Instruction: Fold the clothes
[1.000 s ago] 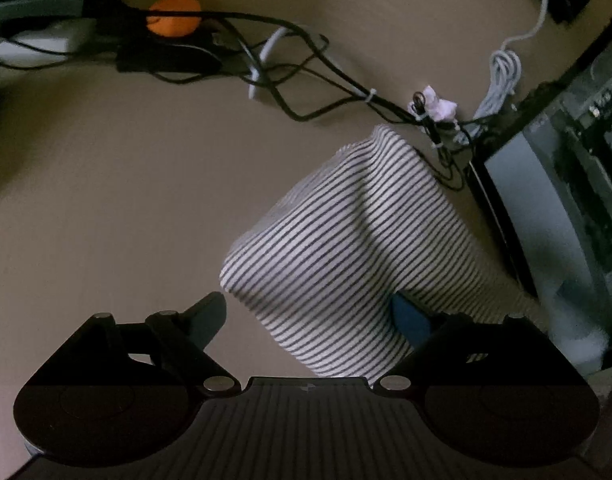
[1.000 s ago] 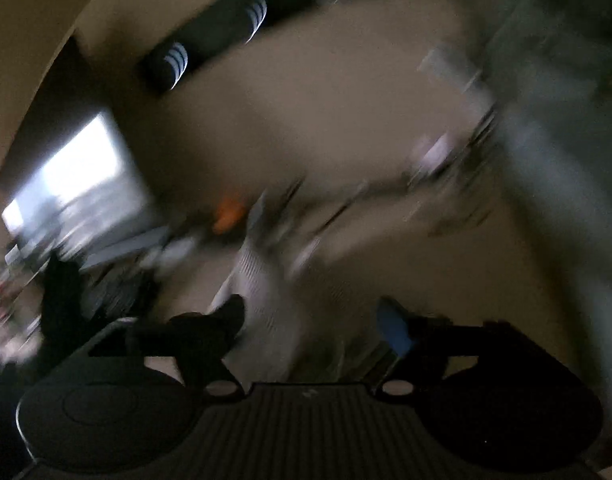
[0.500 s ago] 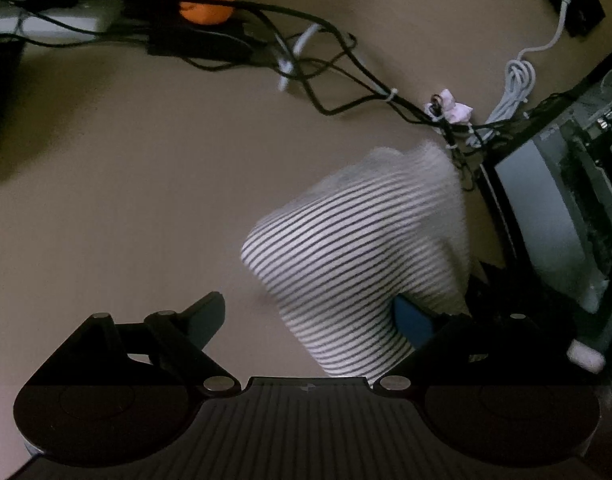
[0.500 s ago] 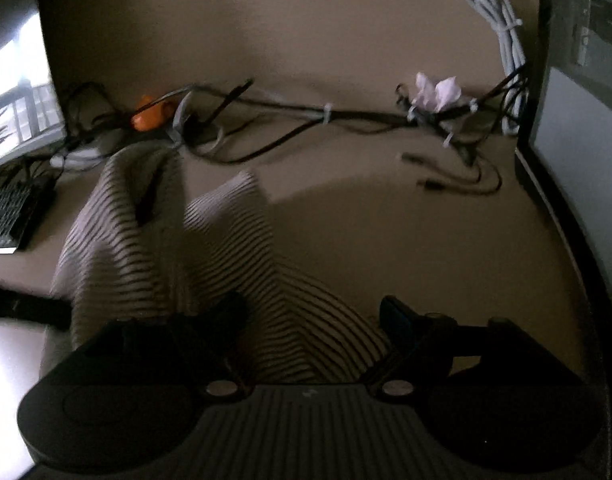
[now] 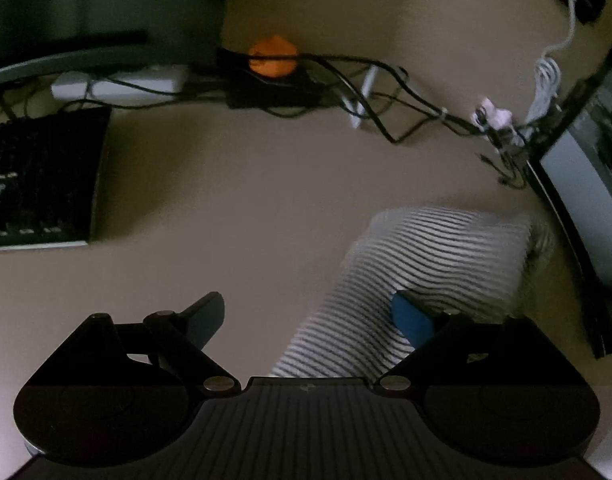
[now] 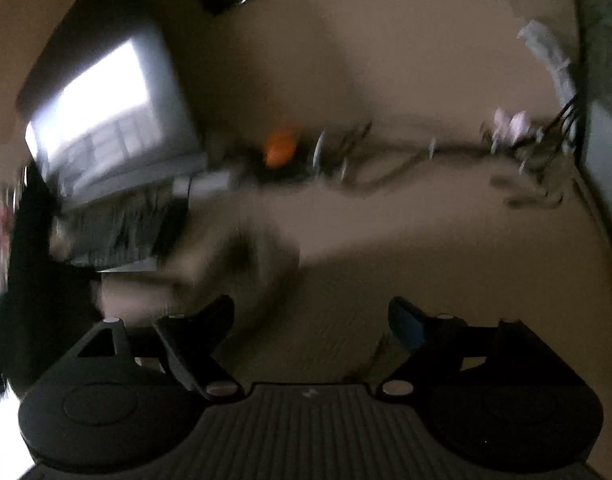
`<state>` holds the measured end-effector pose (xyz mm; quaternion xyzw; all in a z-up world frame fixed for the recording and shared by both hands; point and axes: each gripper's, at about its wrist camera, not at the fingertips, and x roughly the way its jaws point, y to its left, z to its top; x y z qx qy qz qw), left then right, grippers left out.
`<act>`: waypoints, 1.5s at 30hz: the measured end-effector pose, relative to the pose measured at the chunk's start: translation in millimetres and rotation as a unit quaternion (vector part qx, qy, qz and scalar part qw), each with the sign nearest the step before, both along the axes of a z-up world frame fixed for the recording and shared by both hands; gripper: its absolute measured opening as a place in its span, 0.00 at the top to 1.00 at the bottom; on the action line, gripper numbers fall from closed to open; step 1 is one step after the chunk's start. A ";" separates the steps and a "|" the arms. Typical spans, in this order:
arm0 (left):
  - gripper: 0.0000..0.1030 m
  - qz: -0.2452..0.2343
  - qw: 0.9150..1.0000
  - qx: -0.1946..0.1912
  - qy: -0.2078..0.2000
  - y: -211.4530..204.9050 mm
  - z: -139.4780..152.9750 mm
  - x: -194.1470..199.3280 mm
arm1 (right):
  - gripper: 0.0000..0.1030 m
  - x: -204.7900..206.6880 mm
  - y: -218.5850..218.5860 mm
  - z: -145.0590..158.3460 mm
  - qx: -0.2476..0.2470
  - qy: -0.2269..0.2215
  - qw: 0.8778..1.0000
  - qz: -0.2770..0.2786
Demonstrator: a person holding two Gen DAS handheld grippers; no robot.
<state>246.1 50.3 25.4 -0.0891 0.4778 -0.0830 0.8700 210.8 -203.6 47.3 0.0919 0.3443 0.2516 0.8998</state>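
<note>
Left gripper [image 5: 306, 312]: fingers spread wide, gripping nothing; the blue pad of one finger [image 5: 412, 322] lies against the cloth.
Striped garment [image 5: 434, 256]: bunched on the tan surface [image 5: 245, 200], at four o'clock in the left wrist view, running down under the gripper body.
Right gripper [image 6: 312, 316]: fingers opening, wide apart, only bare surface between them.
Right wrist view: heavily blurred; a pale smeared shape at nine o'clock cannot be identified.
Cables [image 5: 386, 96]: tangled at twelve o'clock beside an orange object [image 5: 271, 56].
Keyboard [image 5: 37, 176]: at nine o'clock.
</note>
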 end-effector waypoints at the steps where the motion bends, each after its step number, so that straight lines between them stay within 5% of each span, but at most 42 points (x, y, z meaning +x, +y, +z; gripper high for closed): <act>1: 0.08 -0.004 1.000 -0.003 0.003 -7.1 -2.2 -1.7 | 0.18 5.9 2.9 3.5 -0.004 -0.013 1.000 -0.004; 4: 0.08 -0.012 1.000 0.012 -0.012 -26.4 -2.7 -8.9 | 0.18 22.3 16.5 4.4 -0.003 -0.023 1.000 0.016; 10: 0.08 -0.014 0.999 0.026 -0.037 -24.8 14.1 -27.1 | 0.17 37.7 19.7 -12.2 0.054 0.057 0.996 0.036; 18: 0.09 -0.021 0.998 0.040 -0.040 -38.6 14.9 -34.0 | 0.17 53.7 43.3 -49.1 0.040 0.146 0.987 0.045; 22: 0.09 -0.020 0.998 0.038 -0.043 -38.2 18.3 -37.8 | 0.17 52.1 48.1 -50.7 0.048 0.155 0.985 0.060; 25: 0.09 -0.044 0.997 0.030 -0.059 -40.8 28.6 -51.3 | 0.36 51.8 54.3 -45.8 0.048 0.151 0.984 0.085; 28: 0.07 -0.098 0.991 0.044 -0.086 -51.1 40.1 -76.8 | 0.46 56.2 58.0 -42.2 0.056 0.155 0.982 0.087; 32: 0.07 -0.130 0.979 0.118 -0.105 -74.4 31.3 -105.1 | 0.53 64.2 54.4 -38.3 0.085 0.177 0.978 0.076; 41: 0.06 -0.087 0.963 0.199 -0.159 -90.8 -0.4 -104.2 | 0.56 69.3 63.9 -29.3 0.078 0.171 0.979 0.074; 45: 0.06 -0.104 0.943 0.257 -0.182 -98.6 -14.4 -112.9 | 0.56 72.0 64.3 -25.5 0.088 0.175 0.978 0.069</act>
